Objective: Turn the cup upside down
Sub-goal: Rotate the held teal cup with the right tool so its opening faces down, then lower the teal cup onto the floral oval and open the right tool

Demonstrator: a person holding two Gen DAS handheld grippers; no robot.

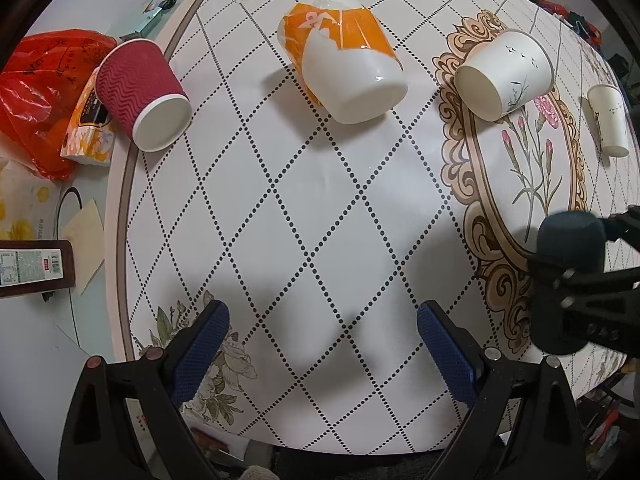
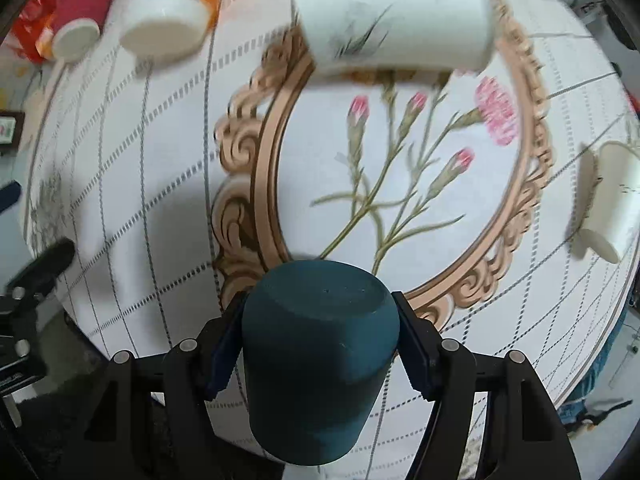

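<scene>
My right gripper (image 2: 320,340) is shut on a dark teal cup (image 2: 320,344), held bottom up above the table's near edge; its rim is hidden below. The teal cup also shows in the left wrist view (image 1: 570,248) at the right, with the right gripper (image 1: 588,280) around it. My left gripper (image 1: 322,320) is open and empty above the white diamond-pattern tablecloth (image 1: 312,200). Several cups stand upside down farther back: a red ribbed cup (image 1: 140,92), an orange and white cup (image 1: 344,60), a white cup with birds (image 1: 504,76) and a small white cup (image 1: 610,120).
A red plastic bag (image 1: 36,88) and a tissue pack (image 1: 88,124) lie off the table's left edge, with a dark box (image 1: 32,268) below them. The right wrist view is blurred; the white cup (image 2: 396,16) and small white cup (image 2: 612,208) show there.
</scene>
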